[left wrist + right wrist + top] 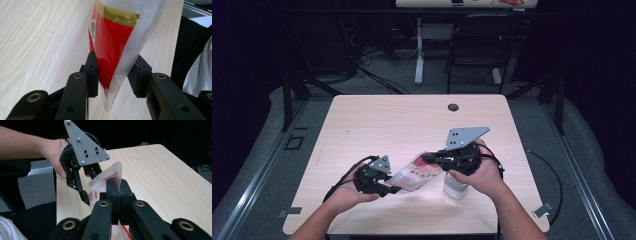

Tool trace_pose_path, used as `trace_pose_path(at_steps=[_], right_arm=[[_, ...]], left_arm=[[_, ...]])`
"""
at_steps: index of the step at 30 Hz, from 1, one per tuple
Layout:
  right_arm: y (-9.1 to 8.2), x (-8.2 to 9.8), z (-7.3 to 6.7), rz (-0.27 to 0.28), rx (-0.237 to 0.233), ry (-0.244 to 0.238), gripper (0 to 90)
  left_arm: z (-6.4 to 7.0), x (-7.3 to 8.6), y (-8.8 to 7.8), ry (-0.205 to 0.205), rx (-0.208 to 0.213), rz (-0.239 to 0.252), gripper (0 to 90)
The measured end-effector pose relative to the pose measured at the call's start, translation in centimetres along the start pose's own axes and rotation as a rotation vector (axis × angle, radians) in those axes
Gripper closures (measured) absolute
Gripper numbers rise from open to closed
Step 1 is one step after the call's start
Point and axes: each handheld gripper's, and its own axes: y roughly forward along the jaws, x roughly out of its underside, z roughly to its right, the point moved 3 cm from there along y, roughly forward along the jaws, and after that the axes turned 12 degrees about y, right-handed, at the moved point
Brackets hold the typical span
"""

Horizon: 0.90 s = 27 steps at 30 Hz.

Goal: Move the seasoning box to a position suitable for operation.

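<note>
A clear plastic packet (417, 176) with a red printed label hangs above the light wooden bench (377, 122), stretched between the two grippers. The left gripper (113, 75) has its jaws partly open around one corner; the left jaw touches the film, the right stands just beside it. The right gripper (117, 195) has its jaws pressed together on the opposite end. The packet's long axis runs from one gripper to the other. A white container (455, 187) stands below the right hand (484, 175).
</note>
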Motion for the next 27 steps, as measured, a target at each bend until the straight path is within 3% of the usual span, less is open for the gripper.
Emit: trace_pose_path(at_steps=[7, 17, 27], right_arm=[[-0.3, 0.5, 0.0, 0.026, 0.019, 0.001, 89.9], [-0.6, 1.8, 0.4, 0.087, 0.005, 0.050, 89.9], [-1.2, 2.4, 0.9, 0.094, 0.011, 0.060, 89.9]], left_arm=[[0.0, -0.2, -0.6, 0.000, 0.021, -0.029, 64.7], [0.0, -0.6, -1.1, 0.004, 0.016, -0.078, 64.9], [-0.2, -1.3, -1.7, 0.021, 0.017, -0.114, 65.4]])
